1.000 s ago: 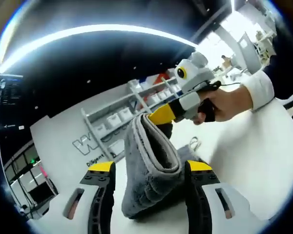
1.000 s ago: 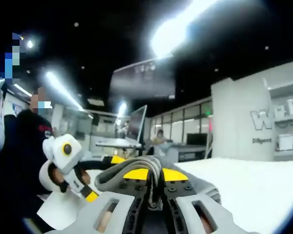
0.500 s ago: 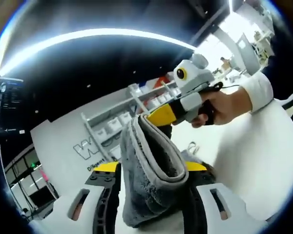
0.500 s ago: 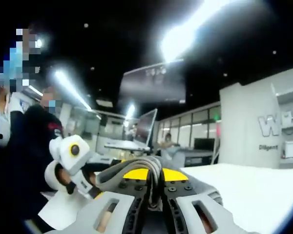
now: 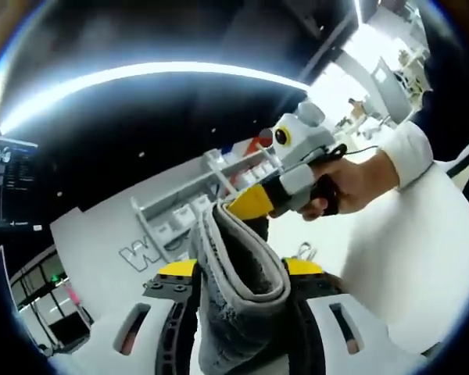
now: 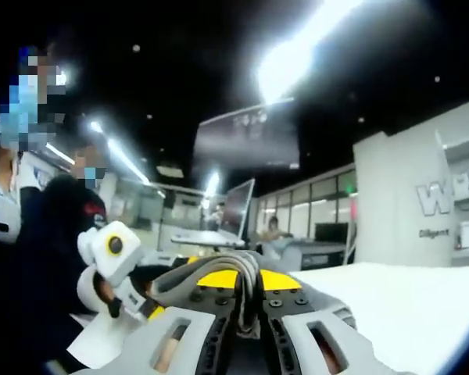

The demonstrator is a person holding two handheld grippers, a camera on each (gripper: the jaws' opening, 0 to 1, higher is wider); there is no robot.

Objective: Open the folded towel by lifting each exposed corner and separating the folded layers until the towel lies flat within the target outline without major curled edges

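A thick grey folded towel (image 5: pixel 238 301) stands bunched between the yellow-tipped jaws of my left gripper (image 5: pixel 241 269), which press on it from both sides. From the right, a hand holds my right gripper (image 5: pixel 248 203), whose yellow jaws pinch the towel's raised top edge. In the right gripper view, my right gripper (image 6: pixel 246 283) is shut on a thin fold of the grey towel (image 6: pixel 242 266), held up in the air. The left gripper (image 6: pixel 151 310) shows low at the left, held by a hand. The towel's lower part is hidden behind the jaws.
A white table (image 5: pixel 410 258) lies below and to the right, also seen as the white table (image 6: pixel 406 305). White shelves with bins (image 5: pixel 211 176) and a lettered wall (image 5: pixel 137 251) stand behind. A person (image 6: pixel 39 258) is close at the left, with a monitor (image 6: pixel 236 205) and desks beyond.
The left gripper's jaws have drawn closer together around the towel, which now stands narrower and more upright. The right gripper still holds the top edge and has shifted slightly left.
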